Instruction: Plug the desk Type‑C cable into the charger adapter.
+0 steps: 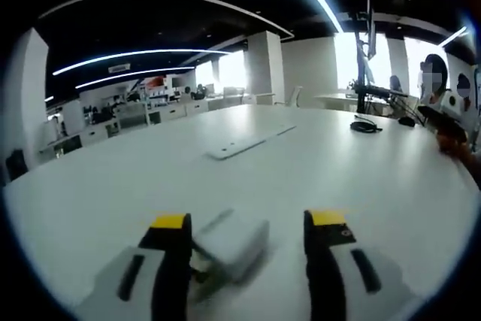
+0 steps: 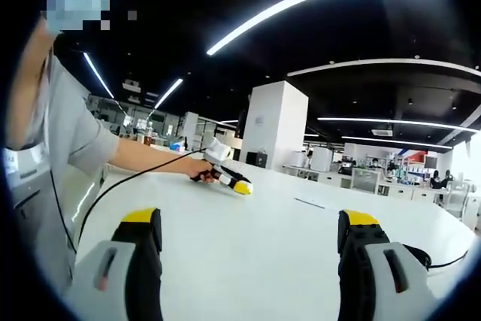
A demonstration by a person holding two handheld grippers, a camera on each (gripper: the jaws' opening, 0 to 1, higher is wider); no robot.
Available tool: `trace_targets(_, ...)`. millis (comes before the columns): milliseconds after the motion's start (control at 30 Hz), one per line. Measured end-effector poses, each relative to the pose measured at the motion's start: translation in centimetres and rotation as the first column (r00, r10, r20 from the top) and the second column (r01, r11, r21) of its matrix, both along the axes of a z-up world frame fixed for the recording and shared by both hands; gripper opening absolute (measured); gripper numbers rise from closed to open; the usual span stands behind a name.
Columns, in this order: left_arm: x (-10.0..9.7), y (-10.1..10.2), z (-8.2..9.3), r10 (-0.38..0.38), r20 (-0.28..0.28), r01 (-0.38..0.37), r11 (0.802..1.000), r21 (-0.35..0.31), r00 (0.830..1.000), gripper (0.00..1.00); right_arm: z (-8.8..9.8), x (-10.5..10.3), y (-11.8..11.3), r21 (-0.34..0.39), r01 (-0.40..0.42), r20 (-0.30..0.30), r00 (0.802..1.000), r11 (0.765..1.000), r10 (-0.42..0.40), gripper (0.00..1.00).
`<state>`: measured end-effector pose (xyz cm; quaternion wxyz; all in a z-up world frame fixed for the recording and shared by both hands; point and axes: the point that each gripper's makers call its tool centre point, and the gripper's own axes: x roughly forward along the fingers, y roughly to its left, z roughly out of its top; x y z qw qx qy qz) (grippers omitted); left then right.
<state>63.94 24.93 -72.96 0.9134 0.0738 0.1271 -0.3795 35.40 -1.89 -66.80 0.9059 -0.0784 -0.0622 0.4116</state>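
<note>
A white charger adapter (image 1: 233, 240) lies on the white table (image 1: 113, 193) between the jaws of my left gripper (image 1: 249, 220), closer to the left jaw; the jaws stand wide apart and open. A coiled black cable (image 1: 366, 126) rests far off at the right of the table. My right gripper (image 2: 250, 217) is open above the table with nothing between its jaws. A black cable (image 2: 442, 261) curves beside its right jaw. In the right gripper view, the left gripper (image 2: 228, 177) sits low on the table, held by the person's hand.
A flat white cover plate (image 1: 244, 143) lies mid-table. A black monitor stand (image 1: 364, 65) rises at the far right edge. The person (image 2: 52, 155) stands at the left, with a thin black cord (image 2: 113, 189) trailing from the hand across the table (image 2: 248, 261).
</note>
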Motion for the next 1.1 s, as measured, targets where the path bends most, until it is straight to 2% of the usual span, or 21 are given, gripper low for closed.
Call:
trace_targets(433, -0.3, 0.4, -0.2, 0.016, -0.004, -0.016, 1.0, 0.011, 1.0, 0.53, 0.4, -0.2, 0.0, 0.026, -0.014, 0.0, 1.0, 1.0, 0.014, 1.0)
trace_targets(767, -0.7, 1.0, -0.4, 0.027, 0.01, -0.028, 0.999, 0.025, 1.0, 0.4, 0.1, -0.3, 0.2, 0.012, -0.018, -0.002, 1.0, 1.0, 0.018, 1.0)
trace_targets(1100, -0.6, 1.4, -0.5, 0.036, 0.011, -0.036, 0.999, 0.034, 0.999, 0.32, 0.0, -0.3, 0.2, 0.008, -0.016, -0.001, 1.0, 1.0, 0.016, 1.0)
